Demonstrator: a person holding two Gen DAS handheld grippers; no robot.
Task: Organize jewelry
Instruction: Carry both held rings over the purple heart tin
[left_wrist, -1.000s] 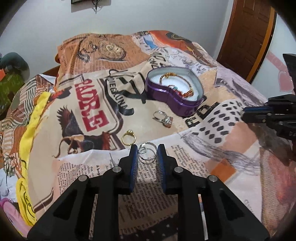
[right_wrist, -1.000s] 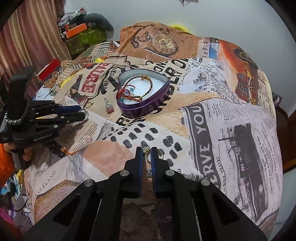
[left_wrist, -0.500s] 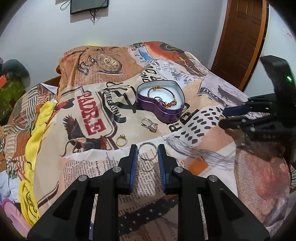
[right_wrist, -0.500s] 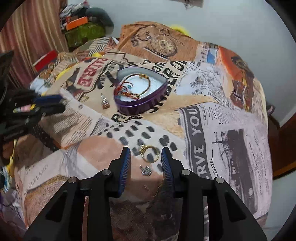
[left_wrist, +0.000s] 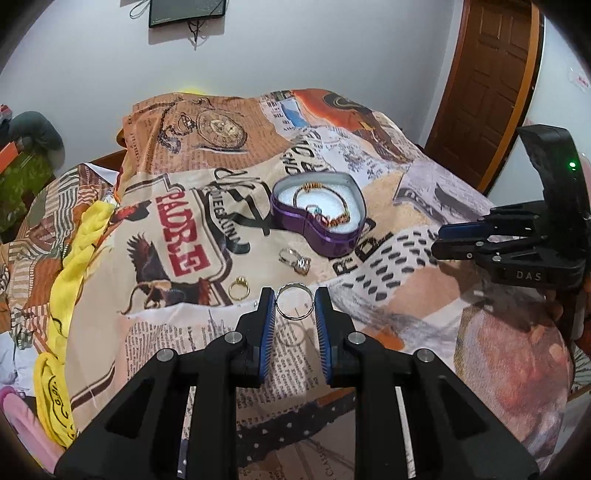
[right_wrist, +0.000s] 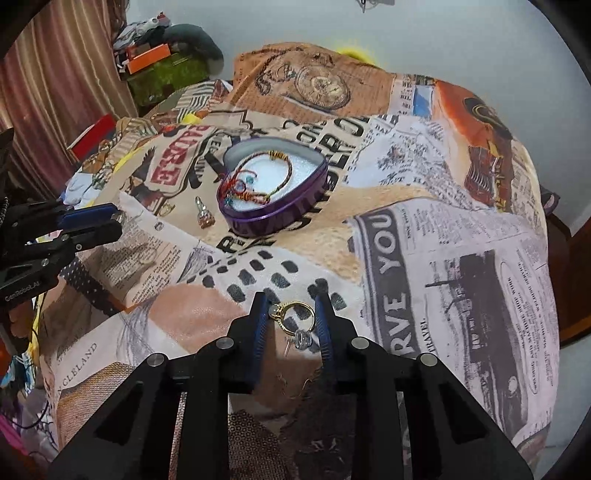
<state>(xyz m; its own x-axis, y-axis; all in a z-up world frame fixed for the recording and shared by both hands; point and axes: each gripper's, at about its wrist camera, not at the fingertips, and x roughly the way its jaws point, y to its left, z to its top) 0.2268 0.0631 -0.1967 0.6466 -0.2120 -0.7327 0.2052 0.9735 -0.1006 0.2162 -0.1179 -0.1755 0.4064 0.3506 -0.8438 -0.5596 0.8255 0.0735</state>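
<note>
We had the left gripper (left_wrist: 294, 304) clamped on a silver ring (left_wrist: 295, 301) and the right gripper (right_wrist: 290, 314) pinching a gold ring (right_wrist: 293, 314), both held above the bedspread (right_wrist: 461, 258). Best bet was probably carrying them level to the purple heart tin (left_wrist: 325, 242) (bracelet (left_wrist: 325, 201) already inside) and letting go low, one at a time.

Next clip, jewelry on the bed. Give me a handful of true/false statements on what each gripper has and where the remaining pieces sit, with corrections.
1. The left gripper holds a silver ring between its fingers. True.
2. The right gripper is shut with nothing in it. False: a gold ring with a clear stone sits between its fingers.
3. The purple heart-shaped tin has its lid on. False: it is open, with a beaded bracelet inside.
4. A small gold ring and a stone-set silver ring lie on the bedspread, outside the tin. True.
5. The tin sits on a wooden table. False: it rests on the printed bedspread.
</note>
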